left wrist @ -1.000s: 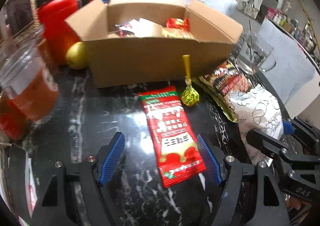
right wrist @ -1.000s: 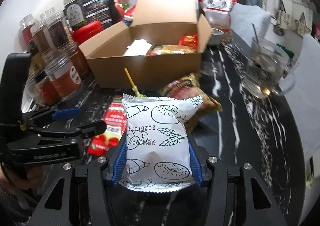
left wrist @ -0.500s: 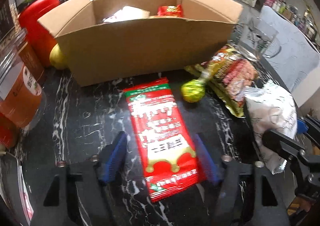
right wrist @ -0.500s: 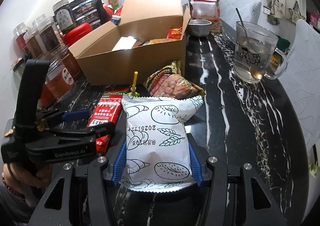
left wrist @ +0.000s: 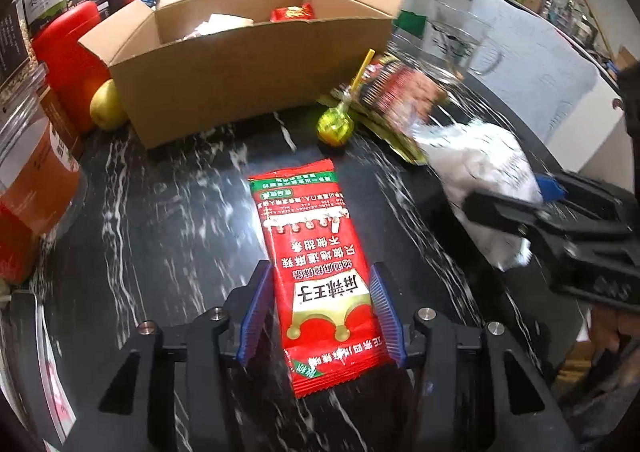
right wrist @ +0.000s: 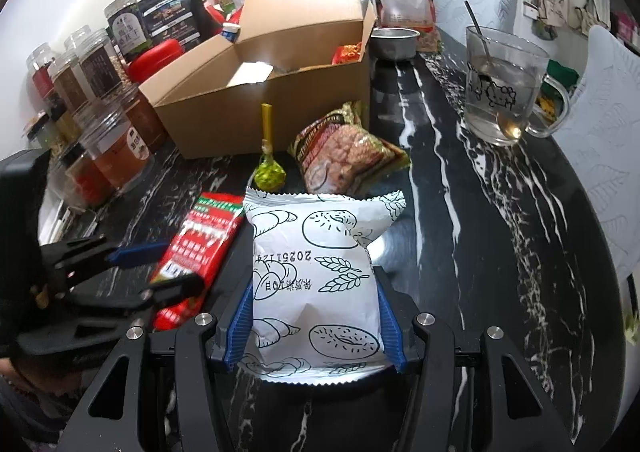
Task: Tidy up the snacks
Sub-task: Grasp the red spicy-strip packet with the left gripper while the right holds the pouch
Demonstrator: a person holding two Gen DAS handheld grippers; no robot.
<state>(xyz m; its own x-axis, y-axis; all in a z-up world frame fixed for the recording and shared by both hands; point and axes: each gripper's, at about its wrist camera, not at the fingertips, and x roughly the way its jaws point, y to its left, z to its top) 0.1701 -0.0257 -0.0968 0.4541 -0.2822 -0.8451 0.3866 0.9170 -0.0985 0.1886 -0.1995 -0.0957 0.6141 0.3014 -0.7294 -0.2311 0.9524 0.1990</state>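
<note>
Glossy black marble-look counter (left wrist: 168, 212) under the jaws — shiny red foil packet (left wrist: 320, 268) between them, matt cardboard box (left wrist: 248, 68) ahead.

White bread packet (right wrist: 316, 284) clamped in right tongs (right wrist: 316, 326), cardboard box (right wrist: 272, 92) behind, glass mug (right wrist: 506, 86) right.

I count four loose snacks on my counter — red packet (left wrist: 320, 272), white bun bag (right wrist: 316, 276), lollipop (right wrist: 270, 172), meat pouch (right wrist: 344, 156) — plus one box (right wrist: 272, 92), one mug (right wrist: 506, 88).

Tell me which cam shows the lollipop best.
Left wrist: the lollipop is sharp and unobstructed, its stick leaning up toward the box. Right wrist shows it too, its lower edge cut off by the white packet.
</note>
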